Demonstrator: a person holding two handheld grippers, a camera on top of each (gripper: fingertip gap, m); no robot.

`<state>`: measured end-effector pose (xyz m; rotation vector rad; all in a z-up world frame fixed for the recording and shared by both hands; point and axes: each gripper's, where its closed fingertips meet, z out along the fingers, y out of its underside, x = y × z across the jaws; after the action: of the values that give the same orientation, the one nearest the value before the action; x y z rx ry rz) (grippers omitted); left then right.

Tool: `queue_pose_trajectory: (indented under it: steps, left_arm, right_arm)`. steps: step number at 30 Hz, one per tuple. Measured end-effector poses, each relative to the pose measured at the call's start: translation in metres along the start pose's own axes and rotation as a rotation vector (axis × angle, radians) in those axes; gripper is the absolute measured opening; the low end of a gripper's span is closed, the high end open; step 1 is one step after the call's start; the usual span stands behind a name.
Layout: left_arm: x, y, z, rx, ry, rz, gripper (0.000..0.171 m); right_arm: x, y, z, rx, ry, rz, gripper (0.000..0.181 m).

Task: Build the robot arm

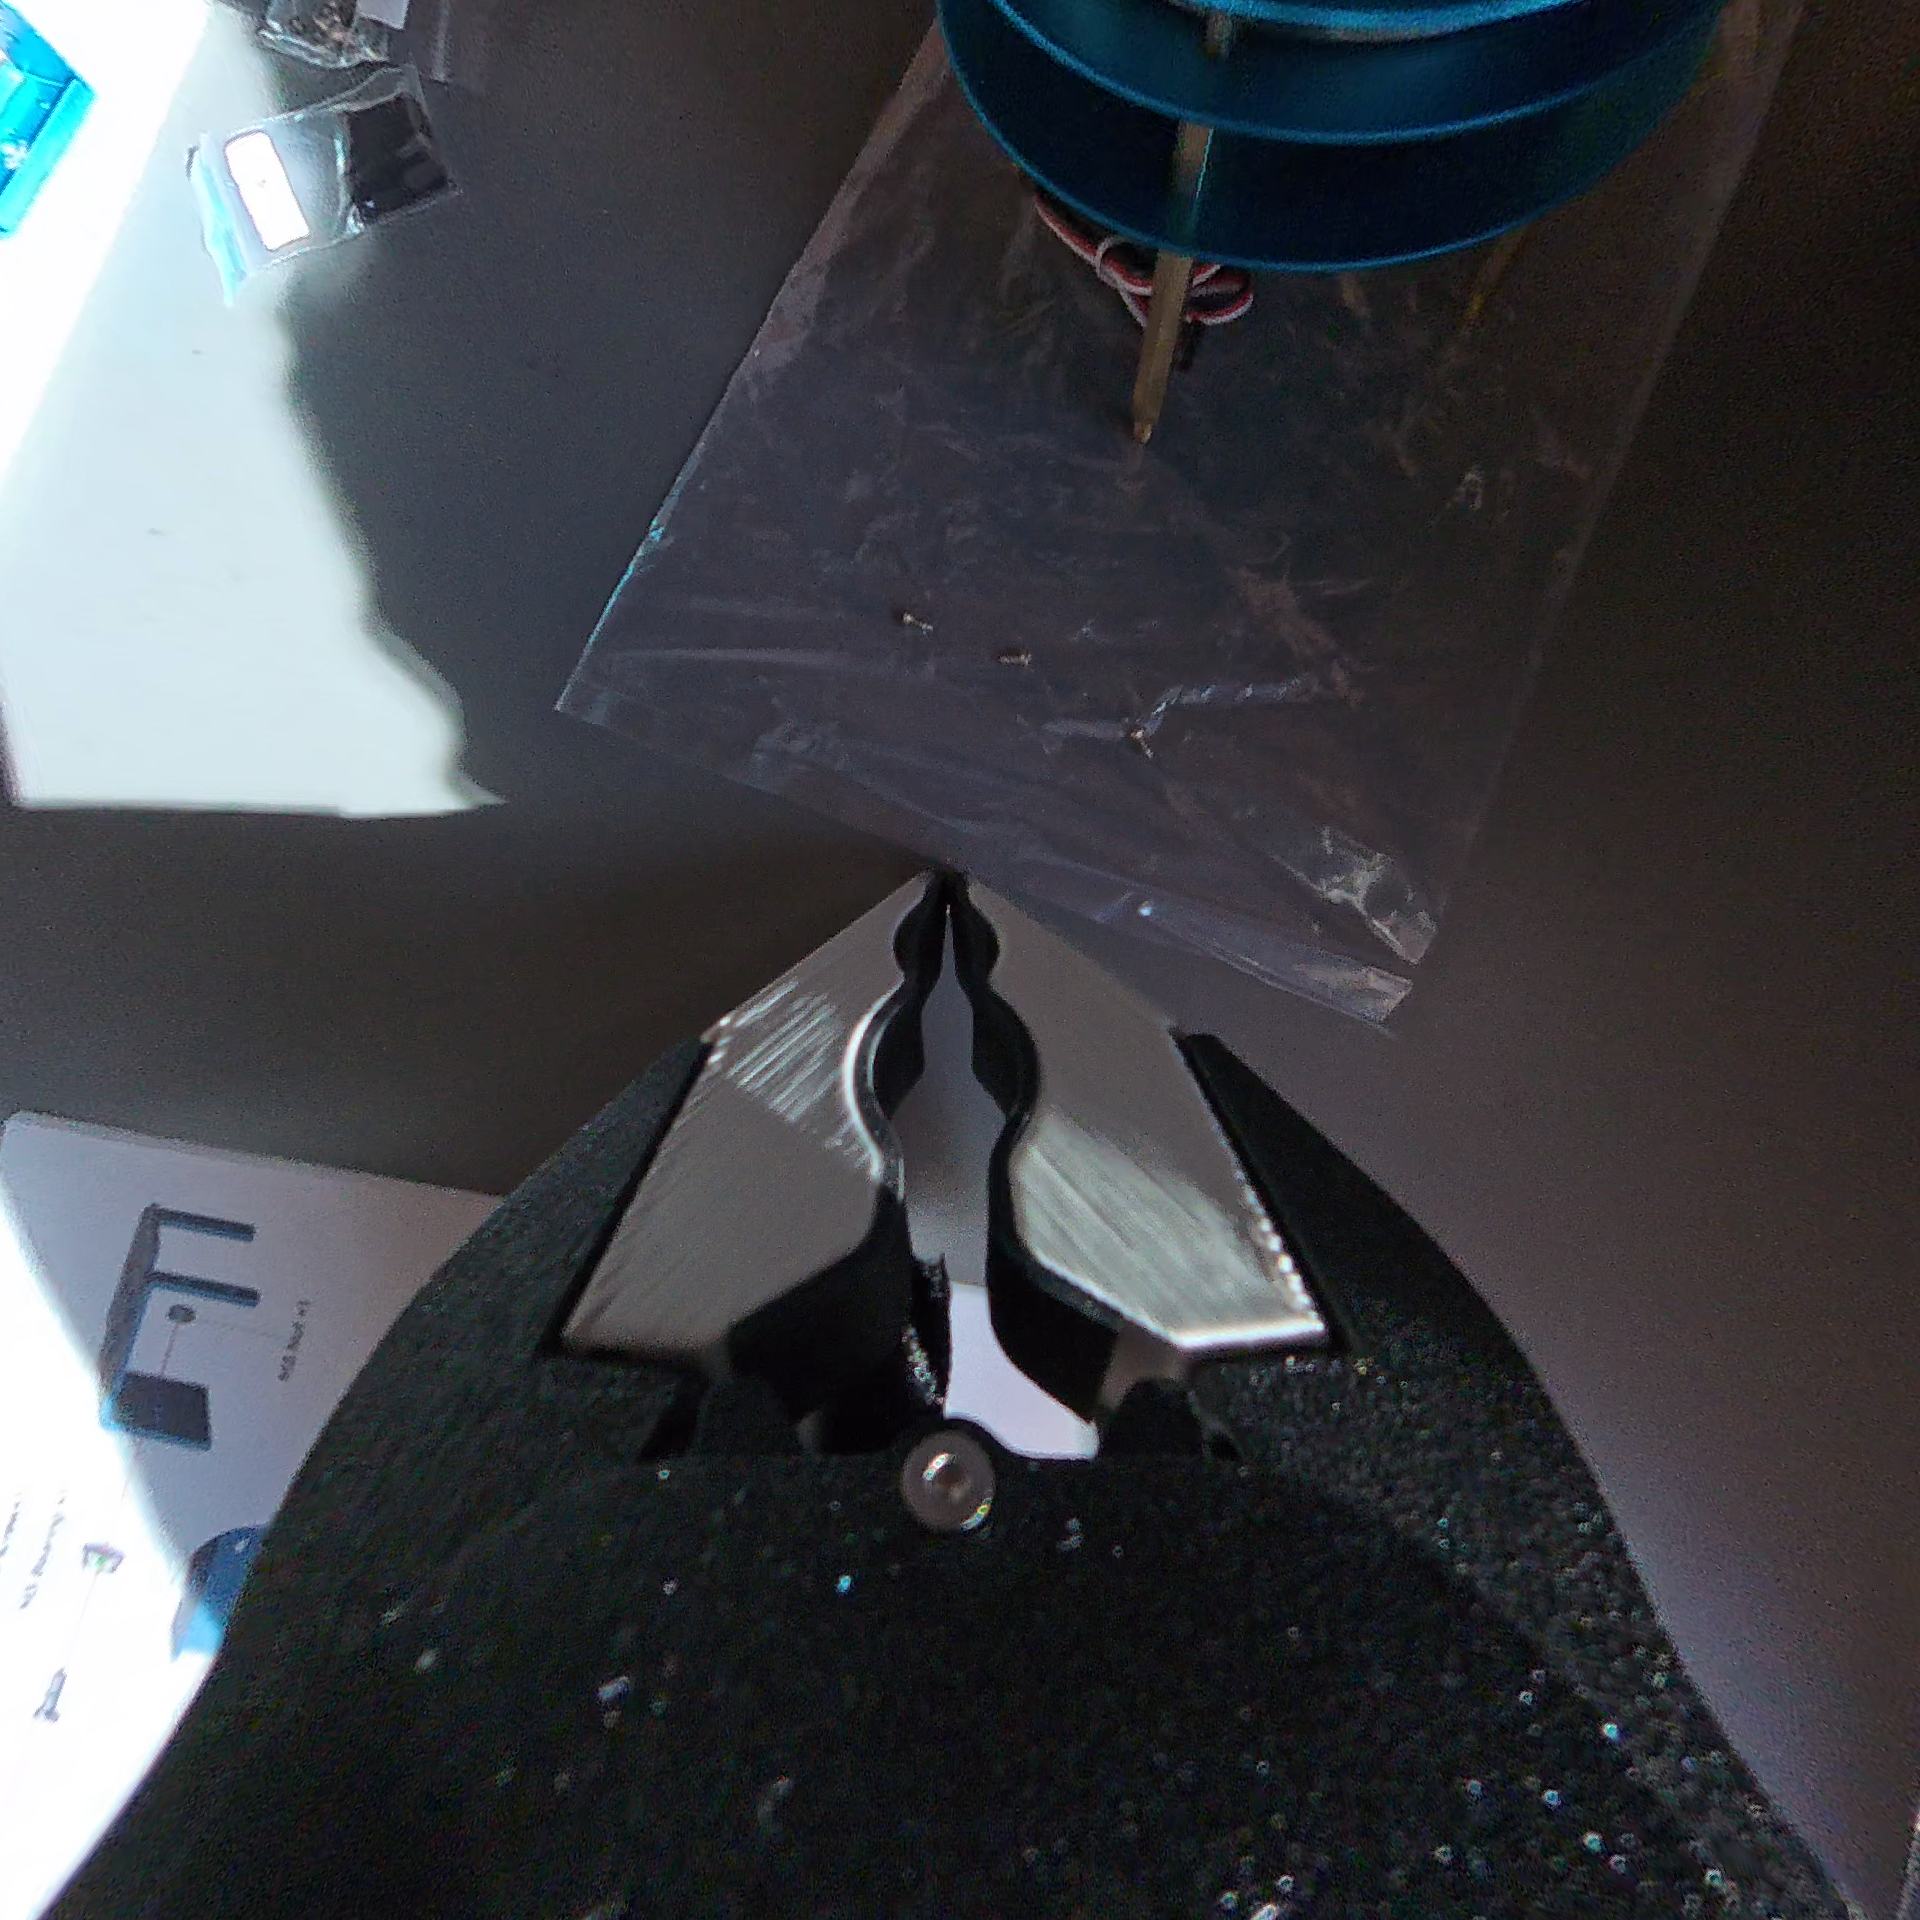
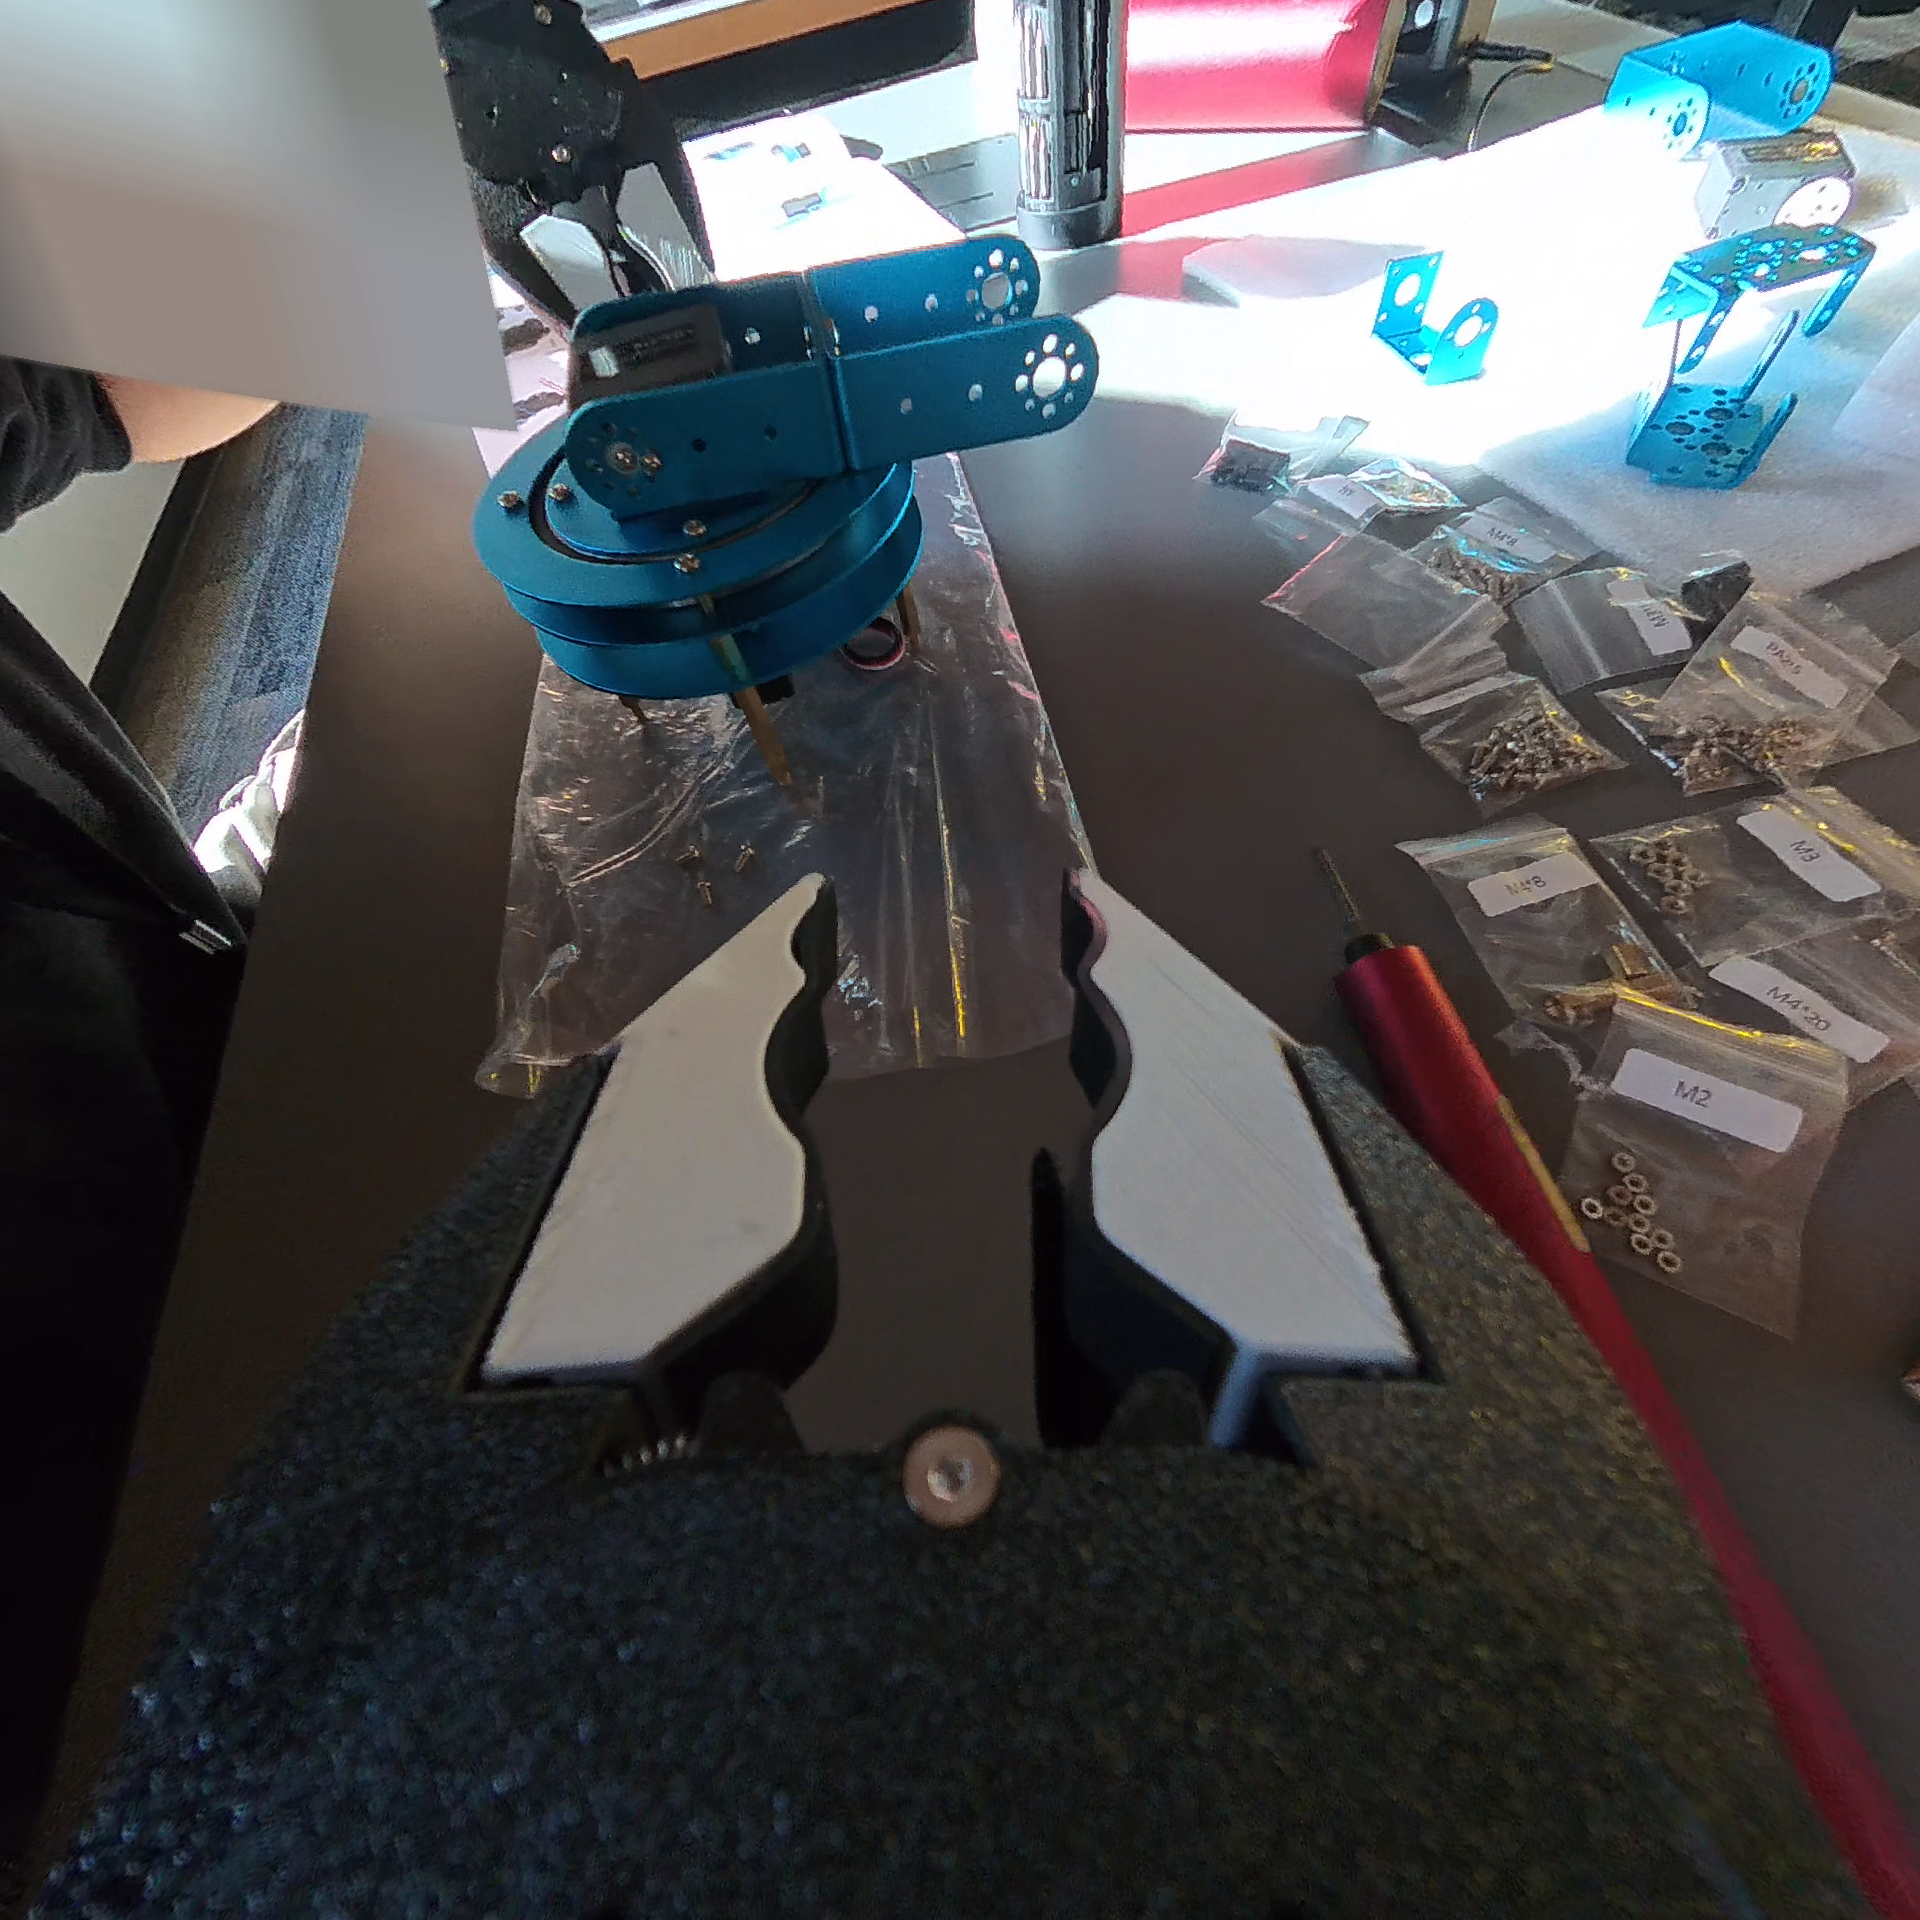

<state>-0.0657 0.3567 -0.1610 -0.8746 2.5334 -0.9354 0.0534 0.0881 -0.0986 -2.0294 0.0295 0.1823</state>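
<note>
A blue round base with a servo bracket (image 2: 727,520) stands on brass legs on a clear plastic sheet (image 2: 935,831) on the dark table. It also shows at the top of the left wrist view (image 1: 1299,135), on the same sheet (image 1: 1039,520). Three small screws (image 1: 1013,657) lie loose on the sheet; they also show in the right wrist view (image 2: 717,868). My left gripper (image 1: 945,883) is shut, tips at the sheet's edge; whether it pinches the sheet is unclear. My right gripper (image 2: 951,894) is open and empty over the sheet's near end, close to the screws.
A red screwdriver (image 2: 1455,1091) lies right of my right gripper. Several clear bags of small hardware (image 2: 1683,1143) and loose blue brackets (image 2: 1725,353) lie at the right. A black cylinder (image 2: 1070,125) stands behind. A person's dark clothing (image 2: 83,935) is at the left. A printed sheet (image 1: 208,1351) lies by my left gripper. The left gripper's tips are roughly 30 cm from the right gripper's.
</note>
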Motion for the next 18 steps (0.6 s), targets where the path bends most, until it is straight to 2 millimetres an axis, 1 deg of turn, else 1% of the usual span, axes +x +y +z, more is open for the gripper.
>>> queue_pose_trajectory:
  steps: [2, 4, 5, 7, 8, 9, 10, 12, 13, 15, 16, 17, 18]
  left_arm:
    - [-0.006, 0.006, -0.007, -0.01, -0.057, 0.011, 0.0]
    - [-0.011, 0.006, -0.021, 0.018, -0.091, -0.018, 0.0]
    - [-0.011, -0.002, -0.03, 0.058, -0.102, -0.036, 0.0]
    - [0.001, -0.028, -0.041, 0.16, -0.069, -0.046, 0.0]
    - [0.011, -0.042, -0.039, 0.194, -0.052, -0.027, 0.0]
    - [0.021, -0.051, -0.031, 0.196, -0.03, -0.004, 0.0]
    - [0.028, -0.053, -0.018, 0.157, -0.023, 0.025, 0.0]
    - [0.026, -0.048, 0.005, 0.07, -0.071, 0.067, 0.0]
    - [0.026, -0.046, 0.012, 0.048, -0.061, 0.051, 0.0]
    - [0.025, -0.046, 0.016, 0.046, -0.045, 0.02, 0.0]
    - [0.025, -0.044, 0.016, 0.037, -0.035, 0.012, 0.0]
    - [0.024, -0.043, 0.017, 0.032, -0.041, 0.01, 0.0]
    - [0.025, -0.043, 0.018, 0.027, -0.037, 0.005, 0.0]
  right_arm:
    - [0.0, -0.002, -0.002, 0.009, 0.0, 0.002, 0.042]
    - [-0.001, -0.005, -0.004, 0.021, 0.001, -0.002, 0.042]
    - [-0.001, -0.006, -0.004, 0.025, 0.003, -0.004, 0.042]
    - [-0.001, -0.009, -0.004, 0.027, 0.011, -0.008, 0.043]
    - [0.0, -0.01, -0.004, 0.029, 0.017, -0.012, 0.043]
    - [0.0, -0.012, -0.004, 0.034, 0.026, -0.015, 0.044]
    - [0.001, -0.013, -0.004, 0.036, 0.035, -0.016, 0.044]
    - [0.005, -0.015, -0.005, 0.038, 0.063, -0.018, 0.047]
    - [0.008, -0.014, -0.007, 0.035, 0.087, -0.021, 0.048]
    - [0.024, -0.012, -0.016, 0.017, 0.169, -0.036, 0.05]
    - [0.036, -0.011, -0.022, 0.001, 0.22, -0.043, 0.05]
    - [0.049, -0.008, -0.029, -0.035, 0.259, -0.042, 0.051]
    - [0.06, -0.002, -0.035, -0.094, 0.274, -0.034, 0.057]
